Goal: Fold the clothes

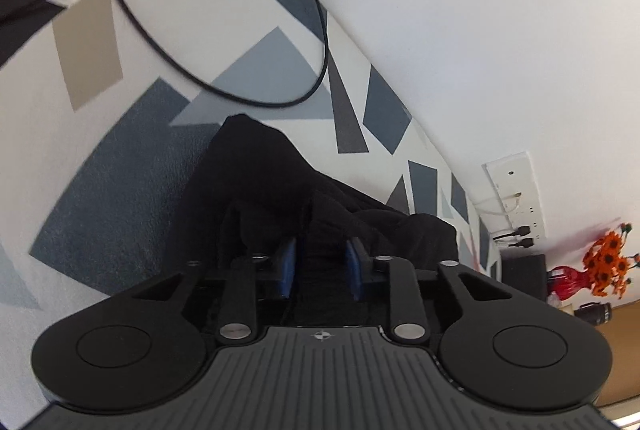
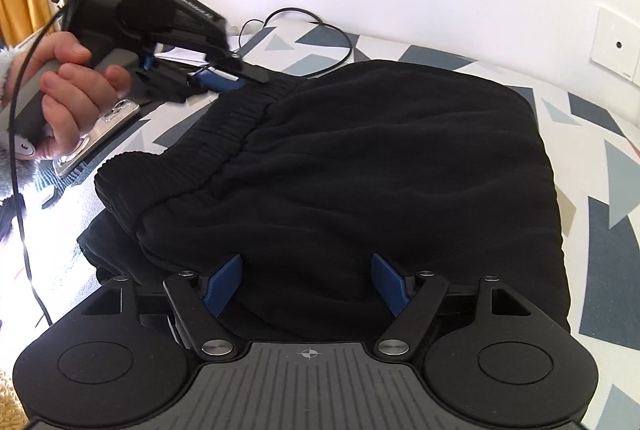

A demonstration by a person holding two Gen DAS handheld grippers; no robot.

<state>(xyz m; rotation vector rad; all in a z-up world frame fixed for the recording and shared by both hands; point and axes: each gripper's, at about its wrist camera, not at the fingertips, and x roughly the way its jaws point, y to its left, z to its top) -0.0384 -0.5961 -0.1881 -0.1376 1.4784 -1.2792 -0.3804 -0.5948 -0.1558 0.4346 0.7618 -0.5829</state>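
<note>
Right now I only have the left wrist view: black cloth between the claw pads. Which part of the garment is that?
Observer: The left claw is at the far end of the ribbed waistband of the black garment.
Operator: Right claw?
Observer: The right claw is open over the garment's near edge, pads wide apart.
Operator: Anything nearby?
Observer: A phone lies beside the waistband, just under the hand holding the left claw.
</note>
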